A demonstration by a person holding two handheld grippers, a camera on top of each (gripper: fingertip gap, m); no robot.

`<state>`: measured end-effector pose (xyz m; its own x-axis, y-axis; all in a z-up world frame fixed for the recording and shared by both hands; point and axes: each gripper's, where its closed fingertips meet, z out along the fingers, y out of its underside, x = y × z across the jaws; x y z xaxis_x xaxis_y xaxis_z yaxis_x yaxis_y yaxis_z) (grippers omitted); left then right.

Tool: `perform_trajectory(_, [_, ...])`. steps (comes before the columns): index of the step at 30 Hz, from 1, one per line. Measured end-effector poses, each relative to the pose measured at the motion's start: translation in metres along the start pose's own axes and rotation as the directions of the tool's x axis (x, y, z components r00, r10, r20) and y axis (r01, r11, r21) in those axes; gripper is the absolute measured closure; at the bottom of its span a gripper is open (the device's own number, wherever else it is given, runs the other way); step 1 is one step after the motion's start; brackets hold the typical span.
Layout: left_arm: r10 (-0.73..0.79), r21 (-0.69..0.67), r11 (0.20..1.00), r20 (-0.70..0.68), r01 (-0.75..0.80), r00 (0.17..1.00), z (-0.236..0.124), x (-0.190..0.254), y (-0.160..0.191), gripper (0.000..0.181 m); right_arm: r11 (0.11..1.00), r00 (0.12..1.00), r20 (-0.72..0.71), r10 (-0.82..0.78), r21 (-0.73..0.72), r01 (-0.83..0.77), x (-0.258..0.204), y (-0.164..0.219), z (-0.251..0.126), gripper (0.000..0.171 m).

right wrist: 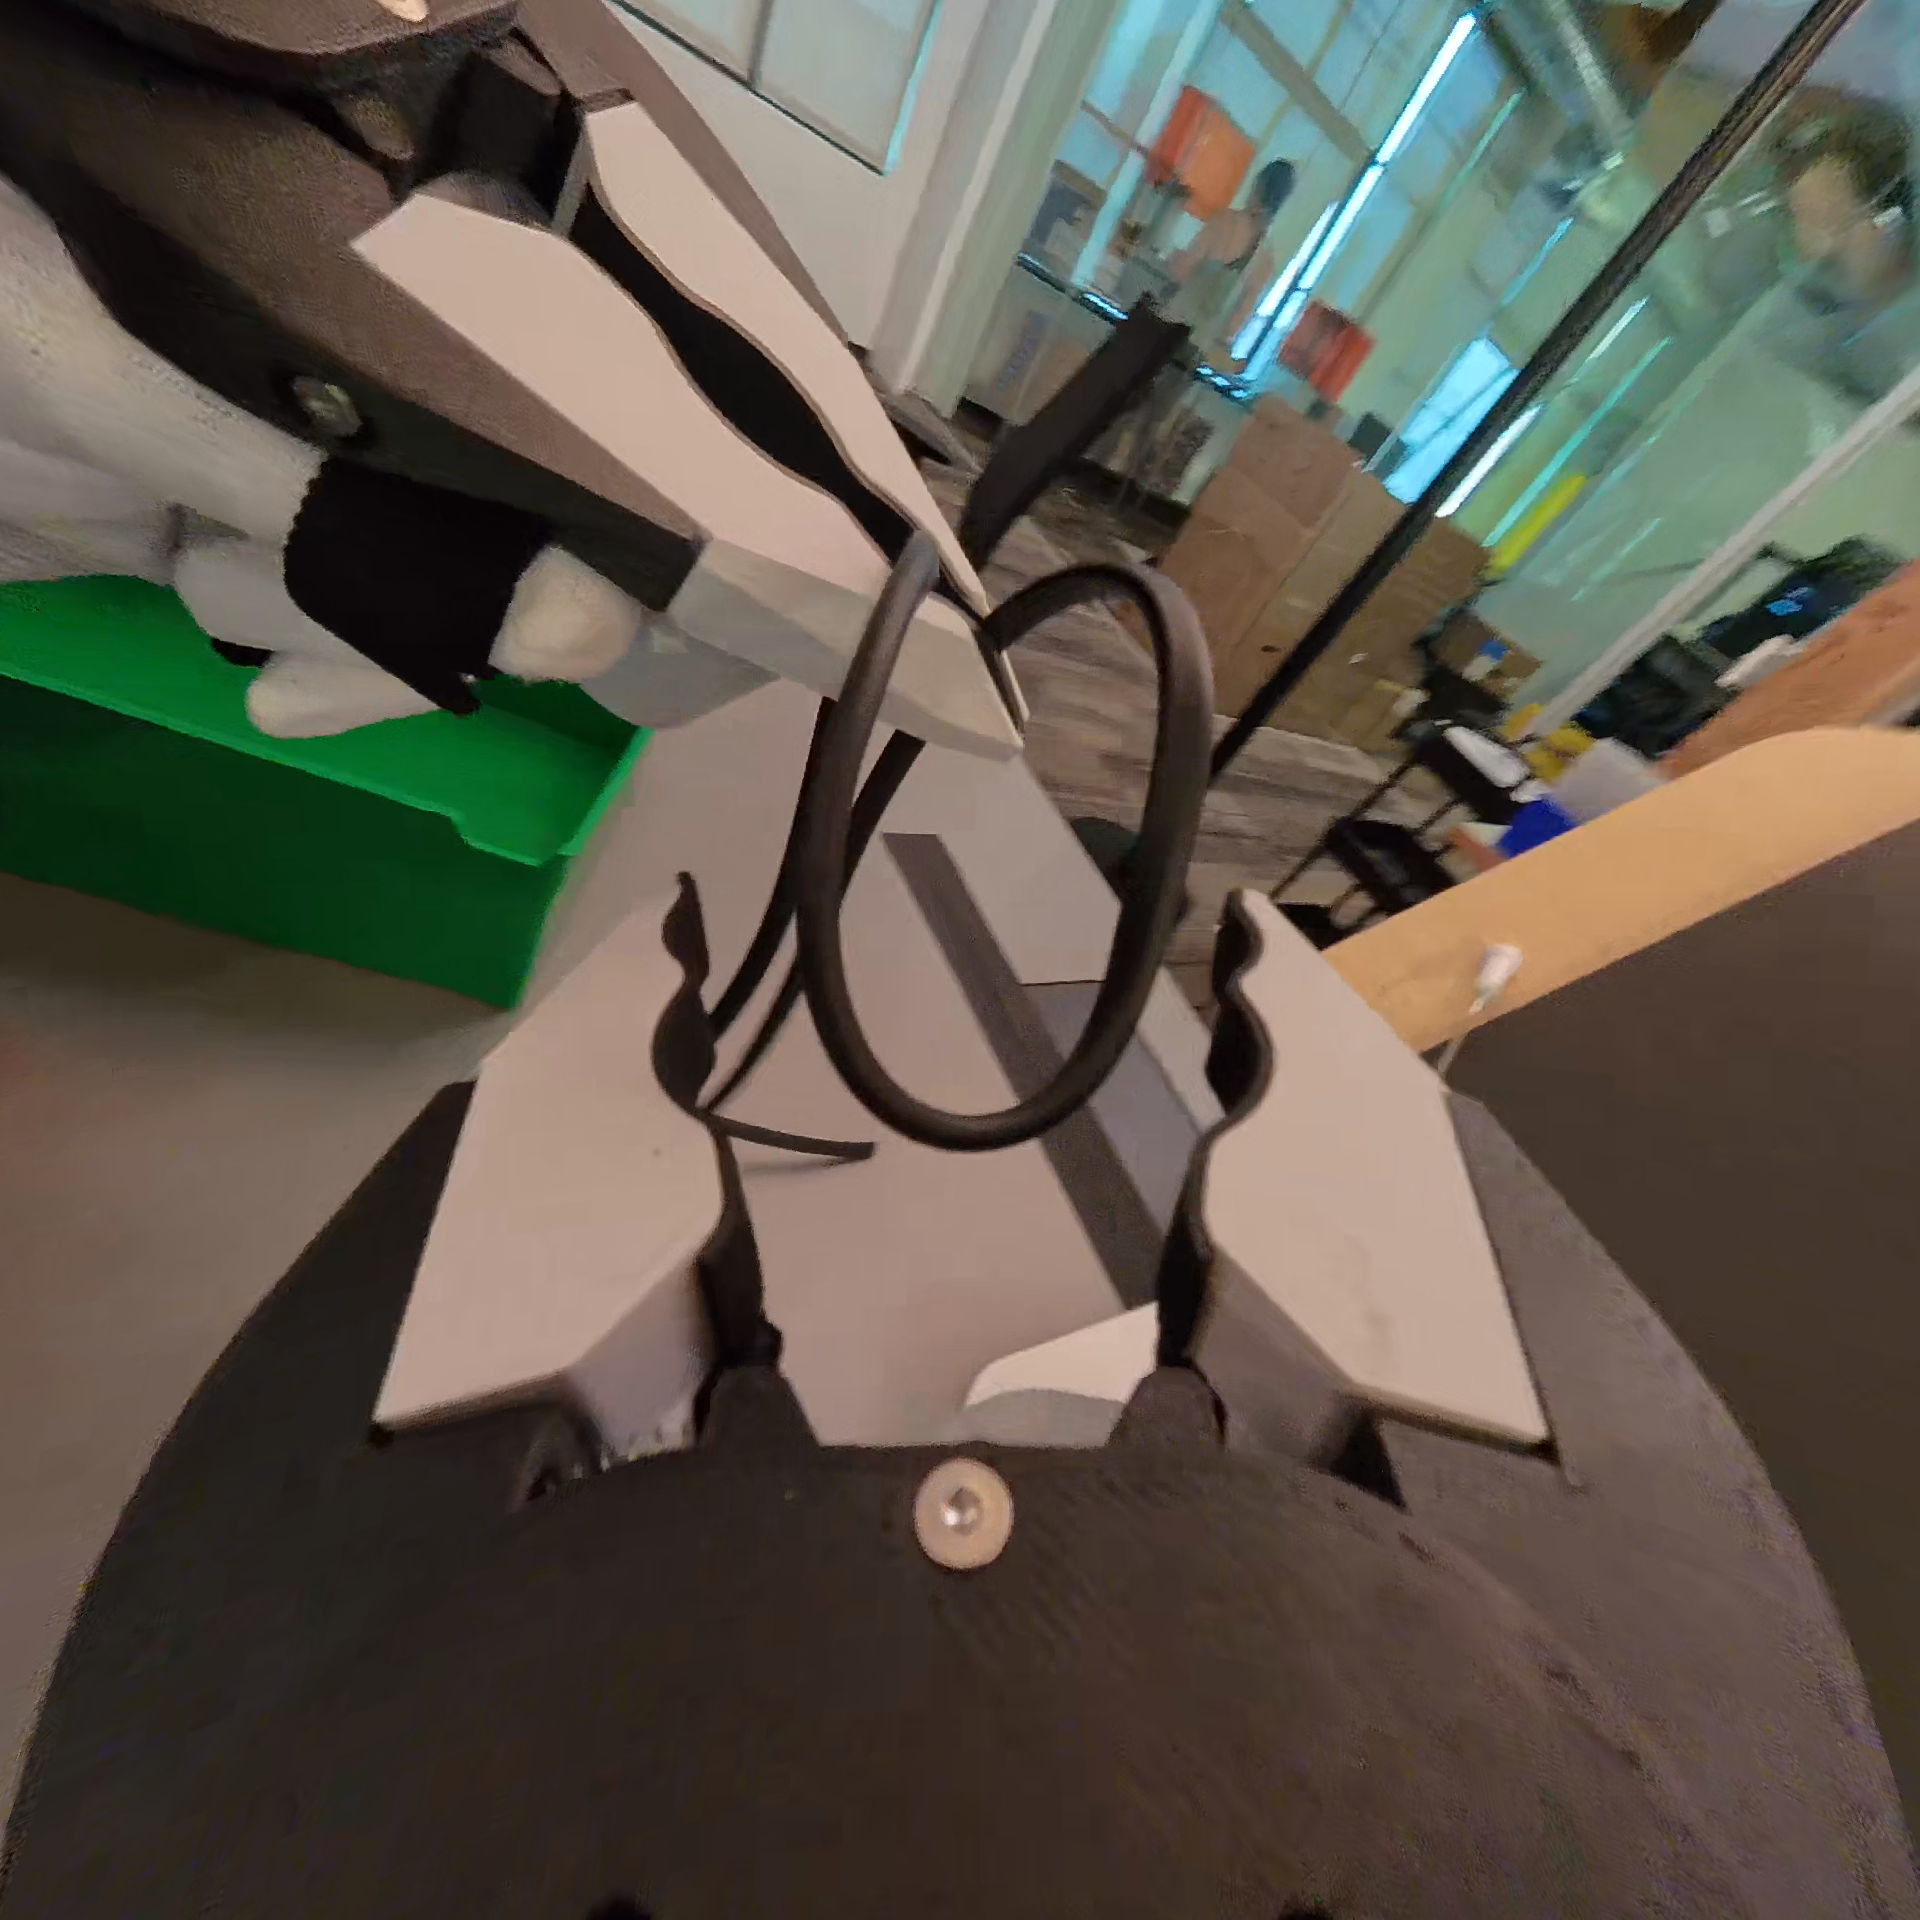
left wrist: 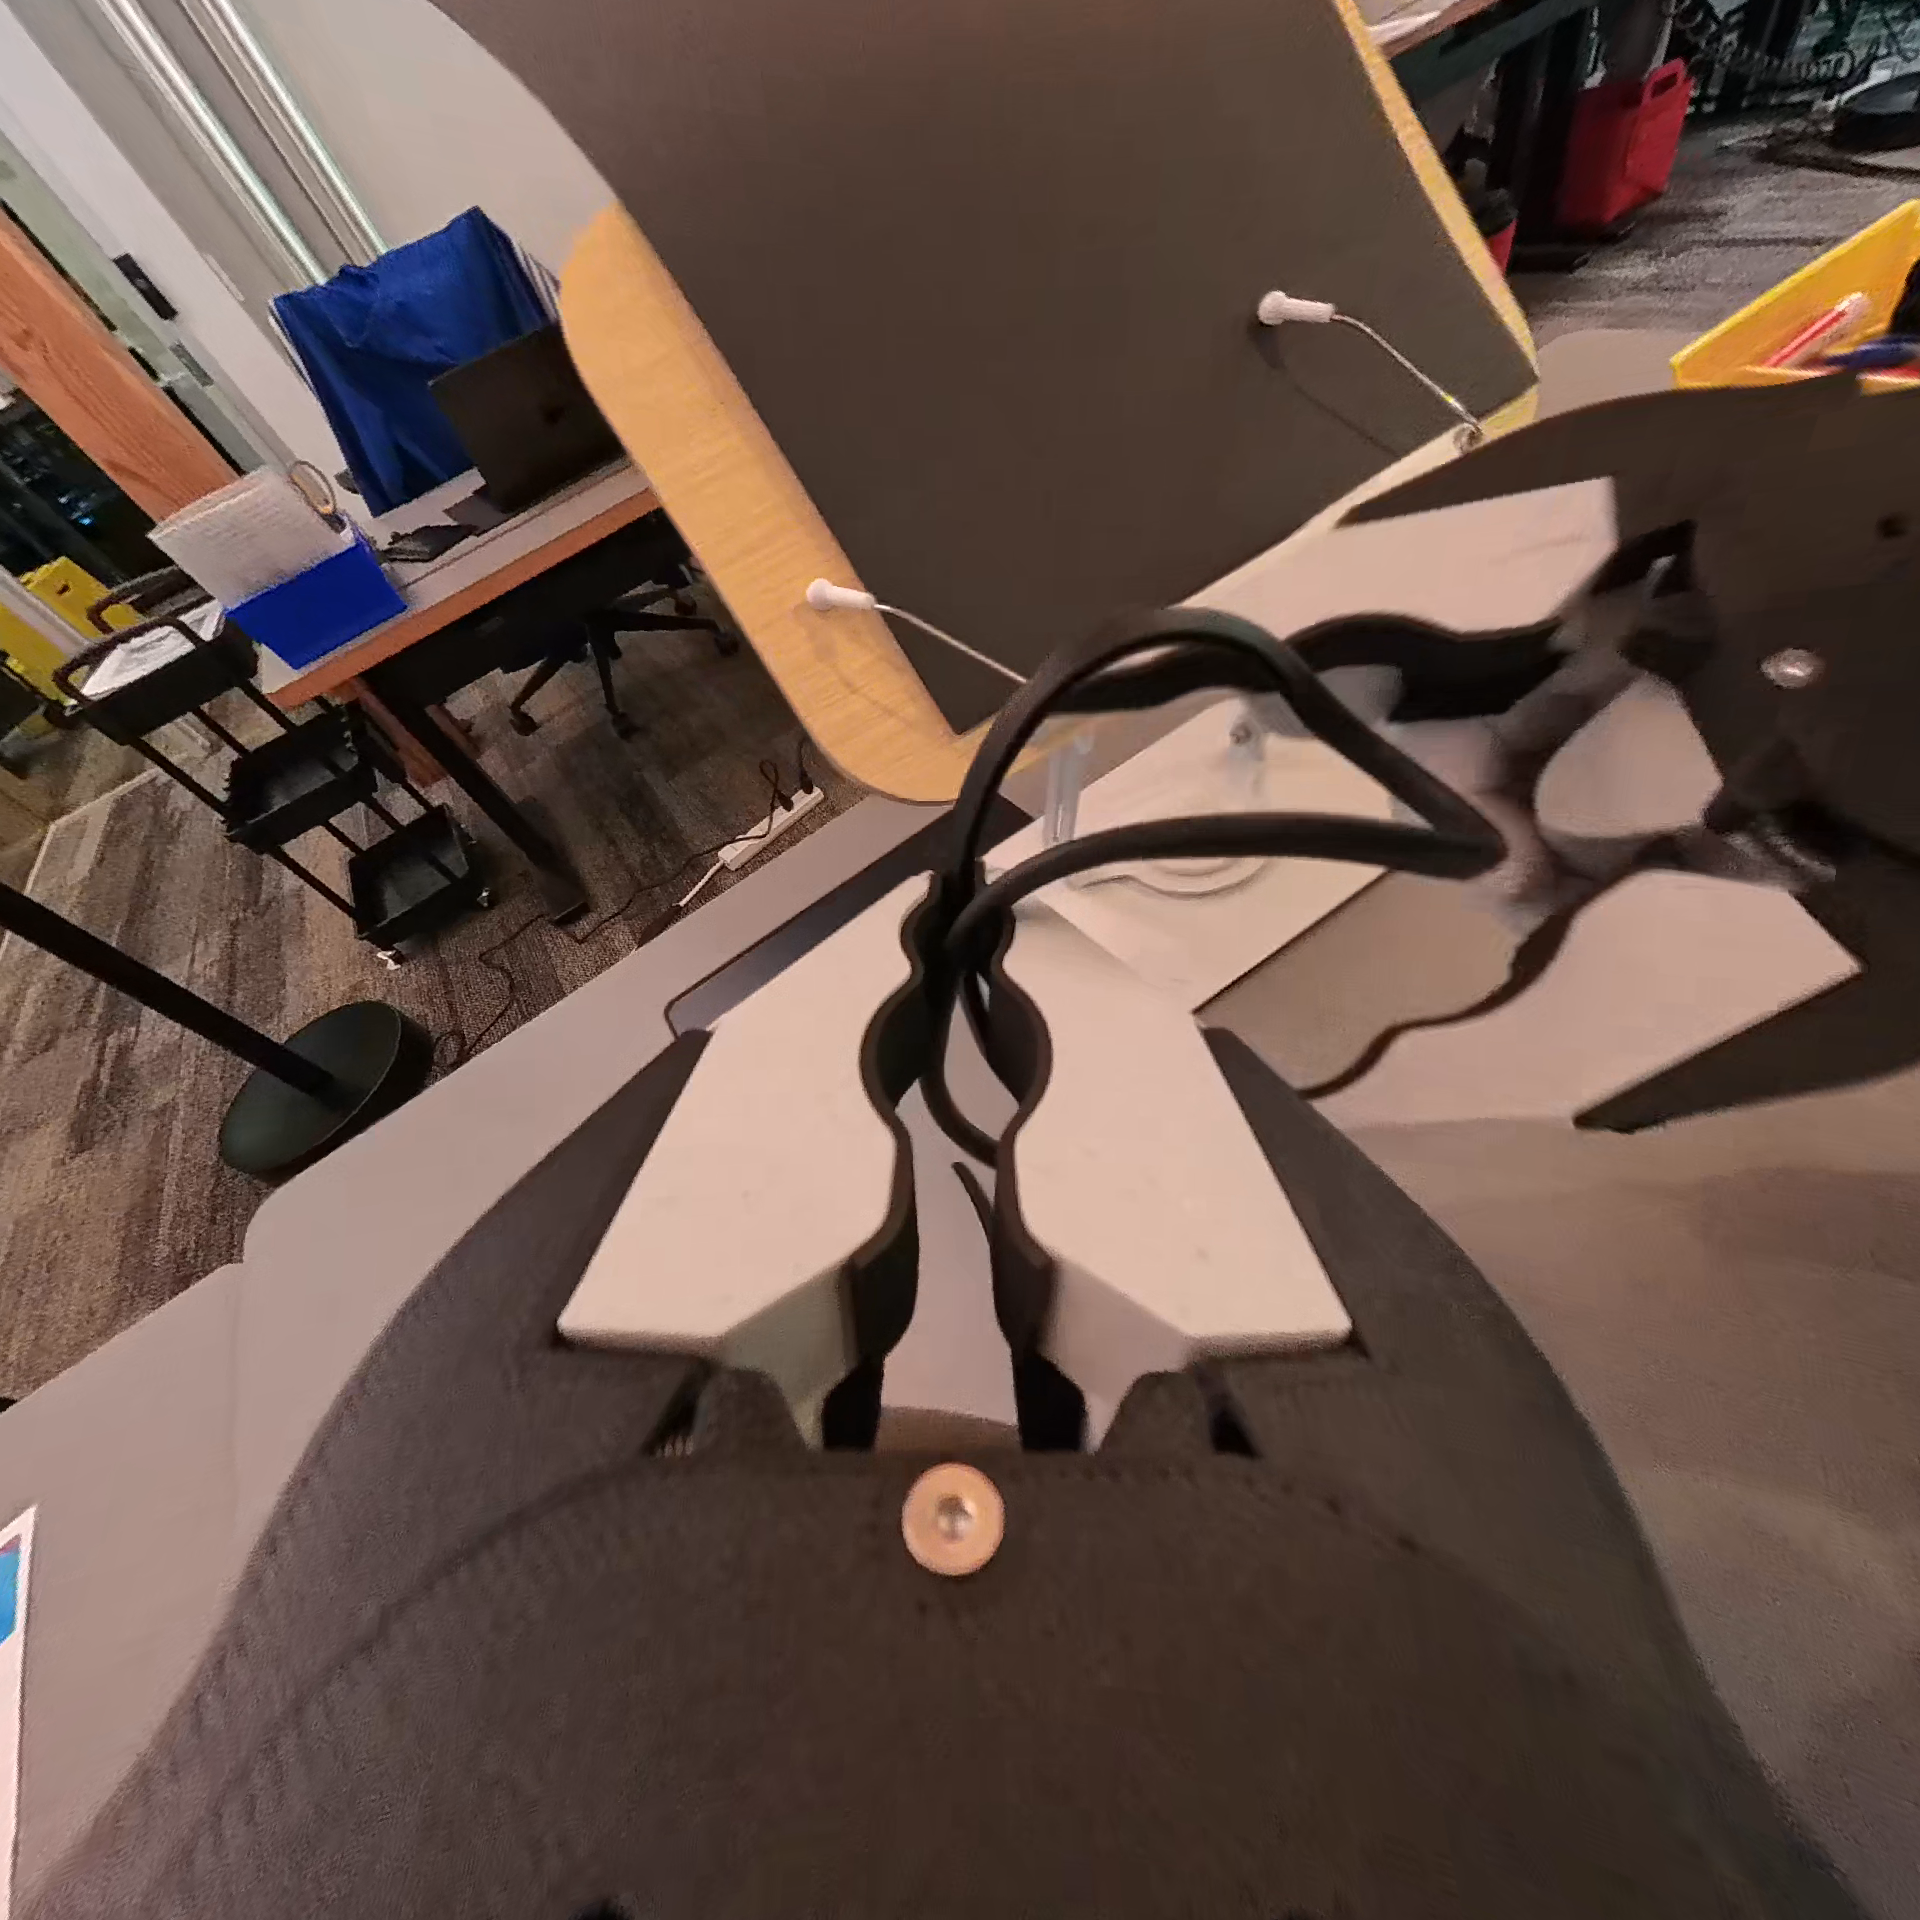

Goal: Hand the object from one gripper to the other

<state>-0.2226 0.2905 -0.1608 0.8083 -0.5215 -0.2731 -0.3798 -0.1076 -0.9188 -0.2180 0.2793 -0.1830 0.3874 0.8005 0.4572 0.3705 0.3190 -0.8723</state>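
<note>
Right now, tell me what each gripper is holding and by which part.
The left gripper is shut on the black cable, pinching its bunched strands where the loops meet. The right gripper is open around the hanging loop, holding nothing.

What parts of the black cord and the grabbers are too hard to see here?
- Left wrist view: the right gripper is motion-blurred, so contact with the black cord is unclear.
- Right wrist view: the left gripper hides where it pinches the cord.
- Both views: the cord's ends cannot be traced.
</note>
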Motion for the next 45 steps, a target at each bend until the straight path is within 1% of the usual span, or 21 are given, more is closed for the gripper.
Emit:
perform_trajectory(2, [-0.019,0.003,1.000,0.009,0.019,1.000,0.000,-0.005,0.000,0.181,0.993,0.990,-0.081,-0.115,-0.032,0.112,0.003,-0.005,-0.001,0.069])
perform_trajectory(5, [-0.034,0.007,0.999,0.022,0.033,0.999,-0.001,-0.010,0.001,0.181,0.954,0.920,-0.255,-0.298,-0.123,0.275,0.014,-0.014,-0.004,0.049])
perform_trajectory(6, [-0.026,0.004,1.000,0.031,0.026,0.999,-0.001,-0.011,0.001,0.181,0.947,0.902,-0.288,-0.321,-0.127,0.296,0.012,-0.020,-0.006,0.048])
perform_trajectory(8, [-0.013,0.000,1.000,0.057,0.013,0.998,-0.002,-0.014,0.001,0.180,0.952,0.903,-0.302,-0.306,-0.114,0.284,0.002,-0.029,-0.004,0.048])
perform_trajectory(9, [-0.009,-0.004,1.000,0.062,0.009,0.998,-0.002,-0.014,0.001,0.180,0.951,0.903,-0.302,-0.305,-0.141,0.275,-0.002,-0.026,-0.001,0.045])
perform_trajectory(10, [-0.007,-0.005,1.000,0.062,0.007,0.998,-0.002,-0.013,0.001,0.180,0.944,0.902,-0.291,-0.320,-0.176,0.279,-0.007,-0.020,0.003,0.043])
perform_trajectory(11, [-0.009,-0.004,1.000,0.065,0.010,0.998,-0.002,-0.012,0.000,0.180,0.939,0.900,-0.287,-0.327,-0.207,0.275,-0.010,-0.013,0.007,0.037])
perform_trajectory(14, [-0.009,-0.007,1.000,0.058,0.010,0.998,-0.002,-0.007,-0.001,0.180,0.947,0.916,-0.283,-0.282,-0.237,0.218,-0.018,0.005,0.020,0.023])
perform_trajectory(16, [-0.040,0.003,0.999,0.029,0.040,0.999,-0.001,0.000,-0.003,0.180,0.955,0.929,-0.282,-0.238,-0.243,0.171,-0.020,0.016,0.027,0.021])
perform_trajectory(18, [-0.046,0.006,0.999,0.014,0.046,0.999,0.000,0.006,-0.004,0.181,0.950,0.927,-0.289,-0.240,-0.266,0.164,-0.018,0.027,0.031,0.020])
perform_trajectory(20, [-0.067,0.017,0.998,-0.020,0.068,0.998,0.002,0.014,-0.006,0.180,0.957,0.944,-0.265,-0.197,-0.261,0.126,-0.022,0.034,0.034,0.029])
perform_trajectory(22, [-0.079,0.018,0.997,-0.044,0.080,0.996,0.003,0.021,-0.007,0.180,0.952,0.944,-0.260,-0.204,-0.275,0.130,-0.023,0.040,0.036,0.034])
perform_trajectory(24, [-0.083,0.024,0.996,-0.059,0.084,0.995,0.004,0.026,-0.009,0.180,0.958,0.953,-0.248,-0.173,-0.268,0.104,-0.024,0.044,0.038,0.046])
perform_trajectory(26, [-0.076,0.025,0.997,-0.058,0.078,0.995,0.005,0.029,-0.009,0.180,0.963,0.957,-0.248,-0.152,-0.256,0.087,-0.023,0.044,0.037,0.067])
perform_trajectory(30, [-0.084,0.033,0.996,-0.077,0.087,0.993,0.003,0.033,-0.012,0.180,0.964,0.962,-0.224,-0.158,-0.247,0.101,-0.023,0.044,0.035,0.111])
perform_trajectory(36, [-0.086,0.041,0.995,-0.069,0.089,0.994,0.001,0.029,-0.014,0.180,0.963,0.962,-0.199,-0.186,-0.231,0.139,-0.022,0.043,0.032,0.170])
perform_trajectory(38, [-0.097,0.042,0.994,-0.063,0.100,0.993,0.001,0.024,-0.013,0.180,0.962,0.966,-0.170,-0.197,-0.225,0.156,-0.023,0.042,0.031,0.171])
perform_trajectory(45, [-0.167,0.062,0.984,-0.021,0.168,0.986,-0.002,-0.008,-0.006,0.180,0.926,0.925,-0.161,-0.344,-0.222,0.306,-0.018,0.028,0.021,0.171])
